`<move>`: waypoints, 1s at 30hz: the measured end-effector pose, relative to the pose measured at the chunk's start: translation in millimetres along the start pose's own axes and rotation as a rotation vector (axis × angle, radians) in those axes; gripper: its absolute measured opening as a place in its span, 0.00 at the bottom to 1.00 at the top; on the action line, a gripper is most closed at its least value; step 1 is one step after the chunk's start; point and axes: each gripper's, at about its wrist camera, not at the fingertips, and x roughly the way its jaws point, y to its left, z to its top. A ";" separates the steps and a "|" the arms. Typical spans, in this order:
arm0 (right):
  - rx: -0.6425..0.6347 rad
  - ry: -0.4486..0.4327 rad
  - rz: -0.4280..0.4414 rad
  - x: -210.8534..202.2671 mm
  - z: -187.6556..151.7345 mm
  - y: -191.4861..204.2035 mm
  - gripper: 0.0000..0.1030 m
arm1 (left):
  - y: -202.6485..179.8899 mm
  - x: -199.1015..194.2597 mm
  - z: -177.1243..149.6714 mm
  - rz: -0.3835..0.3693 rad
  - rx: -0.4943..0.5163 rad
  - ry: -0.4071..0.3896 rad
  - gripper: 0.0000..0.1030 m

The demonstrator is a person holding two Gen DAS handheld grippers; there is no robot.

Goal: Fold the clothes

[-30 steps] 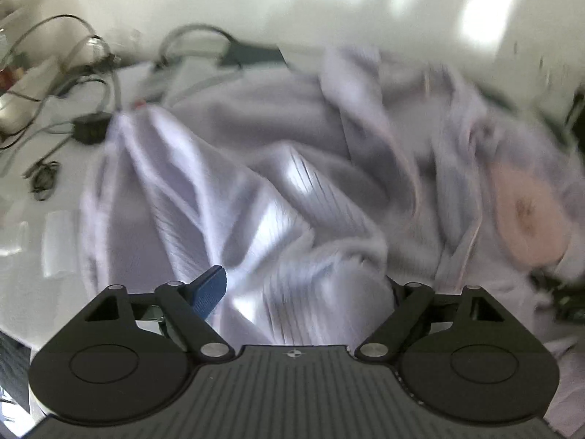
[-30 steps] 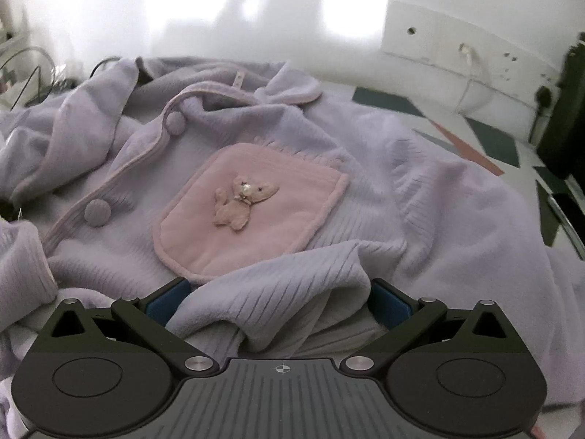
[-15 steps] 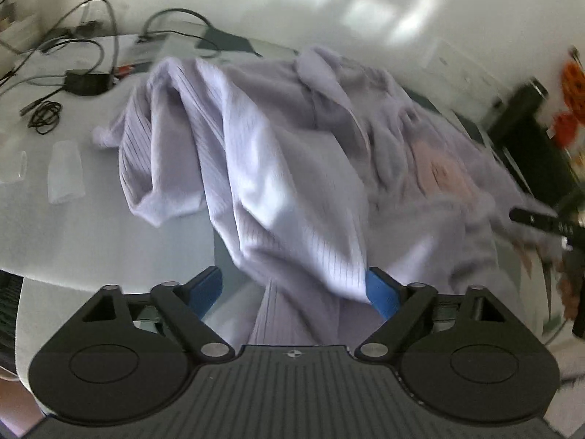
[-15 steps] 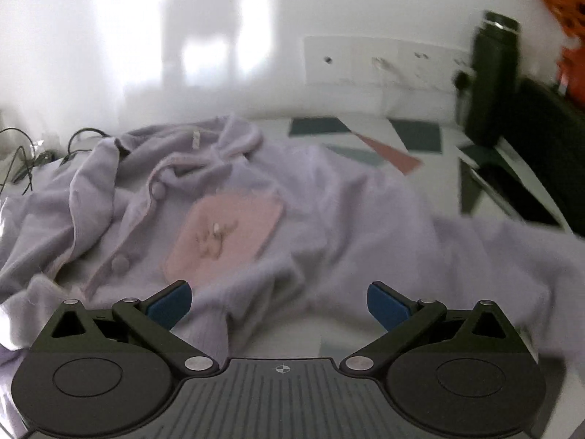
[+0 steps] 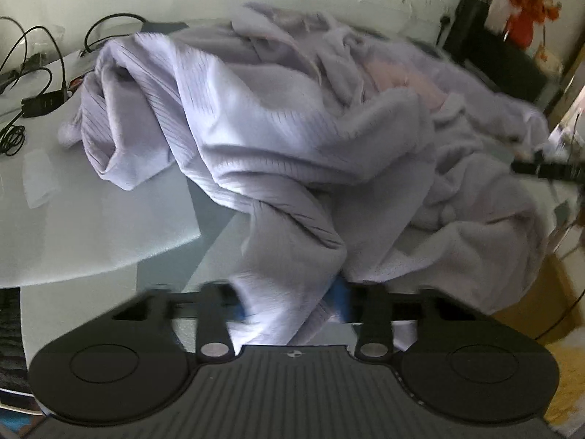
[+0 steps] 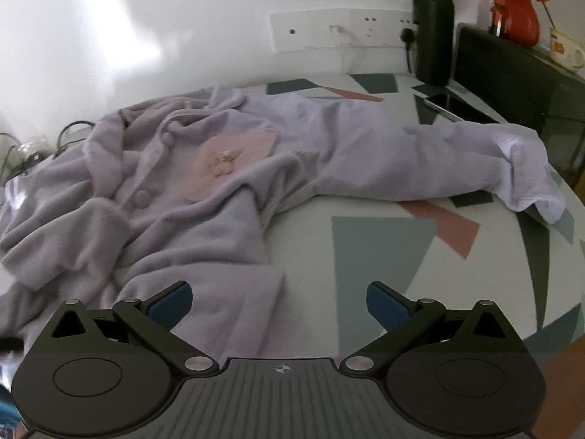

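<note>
Since a second ago, left gripper [image 5: 292, 305] jaws are closing on the garment [image 5: 278, 135] hem to lift it; right gripper [image 6: 279, 303] has let go, jaws wide above the bench [image 6: 402, 241].

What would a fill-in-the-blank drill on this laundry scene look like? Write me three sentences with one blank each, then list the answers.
1. The patch pocket sewn on the lilac pyjama top is coloured ____.
2. The right gripper hangs over the patterned table with its jaws ____ and nothing between them.
3. The left gripper is closing its jaws, and the thing between them is a fold of lilac ____.

Missing words: pink; open; fabric
</note>
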 end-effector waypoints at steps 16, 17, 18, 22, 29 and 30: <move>-0.019 -0.057 0.027 -1.6 -14.6 32.0 0.24 | 30.0 -73.2 -13.3 0.110 -0.200 -0.247 0.12; -0.010 -0.090 0.001 -5.9 -11.0 31.1 0.20 | 33.5 -69.4 -15.1 0.112 -0.224 -0.228 0.12; -0.001 -0.124 -0.025 -10.2 -7.3 30.2 0.19 | 36.2 -64.9 -16.9 0.110 -0.245 -0.207 0.12; 0.104 -0.276 -0.150 -31.3 12.5 8.0 0.17 | 37.4 -50.5 -18.7 0.125 -0.261 -0.169 0.12; 0.233 -0.493 -0.351 -60.7 39.4 -32.1 0.16 | 27.0 -35.6 -11.2 0.125 -0.231 -0.150 0.13; 0.218 -0.479 -0.334 -58.3 41.7 -32.8 0.16 | 26.3 -33.5 -9.5 0.127 -0.229 -0.148 0.13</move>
